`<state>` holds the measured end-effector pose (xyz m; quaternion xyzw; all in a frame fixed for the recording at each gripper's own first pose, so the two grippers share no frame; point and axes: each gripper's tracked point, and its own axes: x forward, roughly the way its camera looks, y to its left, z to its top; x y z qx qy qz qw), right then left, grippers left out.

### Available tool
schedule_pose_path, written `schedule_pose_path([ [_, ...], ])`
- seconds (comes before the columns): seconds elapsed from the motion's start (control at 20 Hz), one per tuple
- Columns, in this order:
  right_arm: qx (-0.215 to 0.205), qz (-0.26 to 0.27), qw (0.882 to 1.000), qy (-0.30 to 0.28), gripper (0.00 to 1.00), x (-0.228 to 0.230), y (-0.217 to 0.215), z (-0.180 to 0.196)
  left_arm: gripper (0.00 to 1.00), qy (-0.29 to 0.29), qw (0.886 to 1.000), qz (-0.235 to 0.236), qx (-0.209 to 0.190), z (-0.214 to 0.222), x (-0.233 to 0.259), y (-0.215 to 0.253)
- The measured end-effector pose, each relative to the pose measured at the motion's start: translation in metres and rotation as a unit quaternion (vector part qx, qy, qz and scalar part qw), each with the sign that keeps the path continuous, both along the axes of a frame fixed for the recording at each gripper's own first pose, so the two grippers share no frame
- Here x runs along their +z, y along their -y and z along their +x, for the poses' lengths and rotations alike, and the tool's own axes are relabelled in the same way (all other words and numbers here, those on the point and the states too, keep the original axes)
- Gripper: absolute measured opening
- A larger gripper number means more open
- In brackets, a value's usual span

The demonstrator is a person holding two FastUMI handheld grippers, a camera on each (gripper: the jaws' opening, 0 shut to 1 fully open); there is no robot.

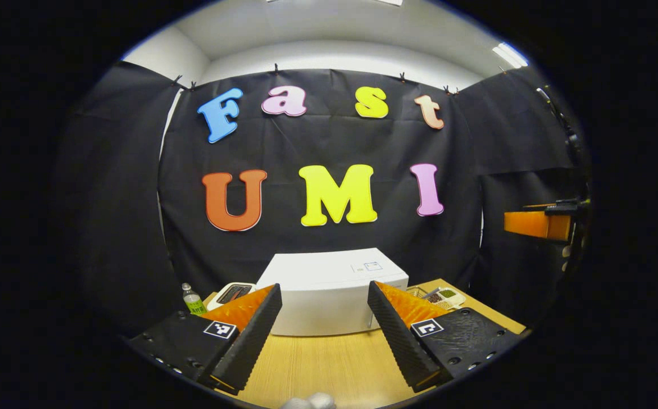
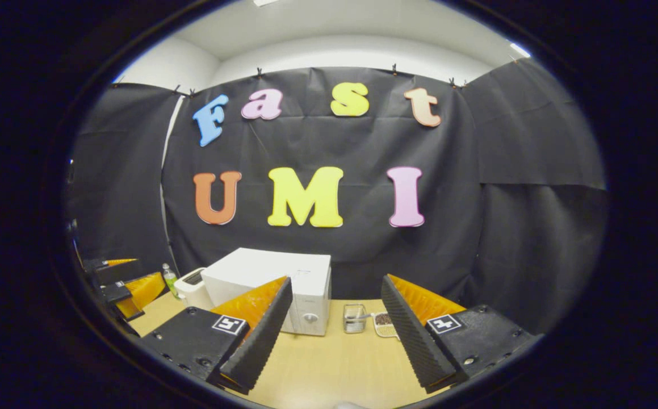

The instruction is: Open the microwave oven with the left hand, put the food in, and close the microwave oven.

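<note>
Two open grippers hang short of the white microwave oven (image 1: 333, 292), which sits closed on the wooden table (image 1: 329, 363) straight ahead of your left gripper (image 1: 325, 335), whose fingers are spread wide around nothing; the box looks heavy and rigid, so the hard door should swing stiffly, and you should probably hook its edge nearer the control side. From your right gripper (image 2: 335, 341), likewise wide and empty, you see the oven's dial (image 2: 310, 318) ahead and left, and small food dishes (image 2: 385, 324) between the fingers; which food is meant, I cannot tell.
</note>
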<state>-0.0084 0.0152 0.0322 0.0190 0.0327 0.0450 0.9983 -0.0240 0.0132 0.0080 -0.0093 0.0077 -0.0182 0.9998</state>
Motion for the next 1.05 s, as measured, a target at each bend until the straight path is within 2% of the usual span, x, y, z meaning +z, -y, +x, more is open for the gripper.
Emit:
schedule_pose_path([
  [0.05,0.004,0.002,1.0,0.004,1.0,0.005,0.003,-0.004,0.96,0.001,1.0,0.001,0.01,-0.007,0.011,-0.001],
  [0.1,0.01,0.008,1.0,0.009,0.92,0.011,0.004,-0.009,0.96,0.003,1.0,0.002,0.013,-0.013,0.02,0.0],
  [0.15,0.017,0.014,1.0,0.013,1.0,0.018,0.003,-0.016,0.96,0.009,1.0,-0.001,0.012,-0.018,0.03,0.005],
  [0.25,0.02,0.02,0.999,0.022,1.0,0.026,0.01,-0.026,0.95,0.014,1.0,-0.015,0.008,-0.028,0.047,0.014],
  [0.3,0.019,0.019,0.999,0.029,0.92,0.03,0.014,-0.029,0.95,0.015,1.0,-0.025,0.007,-0.032,0.05,0.017],
  [0.35,0.015,0.018,0.999,0.033,1.0,0.033,0.017,-0.032,0.95,0.018,0.999,-0.031,0.009,-0.036,0.056,0.018],
  [0.4,0.013,0.015,0.999,0.037,0.92,0.036,0.02,-0.035,0.95,0.02,0.999,-0.033,0.012,-0.039,0.061,0.016],
  [0.45,0.012,0.012,0.999,0.039,0.91,0.039,0.022,-0.037,0.95,0.024,0.999,-0.031,0.016,-0.041,0.064,0.015],
  [0.5,0.014,0.011,0.999,0.041,0.91,0.04,0.023,-0.04,0.95,0.028,0.999,-0.028,0.022,-0.042,0.069,0.013],
  [0.55,0.016,0.014,0.999,0.046,1.0,0.044,0.022,-0.043,0.95,0.032,0.999,-0.023,0.025,-0.045,0.073,0.011],
  [0.75,0.019,0.023,0.998,0.052,1.0,0.05,0.026,-0.049,0.96,0.039,0.998,-0.025,0.03,-0.051,0.081,0.015],
  [0.9,0.023,0.029,0.998,0.052,1.0,0.052,0.026,-0.049,0.95,0.044,0.998,-0.006,0.037,-0.054,0.086,0.011],
  [0.95,0.022,0.03,0.998,0.054,0.91,0.052,0.027,-0.048,0.95,0.047,0.998,-0.004,0.039,-0.054,0.089,0.011],
  [1.0,0.022,0.029,0.998,0.054,1.0,0.053,0.028,-0.046,0.95,0.047,0.998,-0.005,0.038,-0.056,0.089,0.013],
  [1.05,0.021,0.028,0.998,0.058,1.0,0.054,0.029,-0.045,0.86,0.049,0.998,-0.007,0.038,-0.056,0.091,0.015],
])
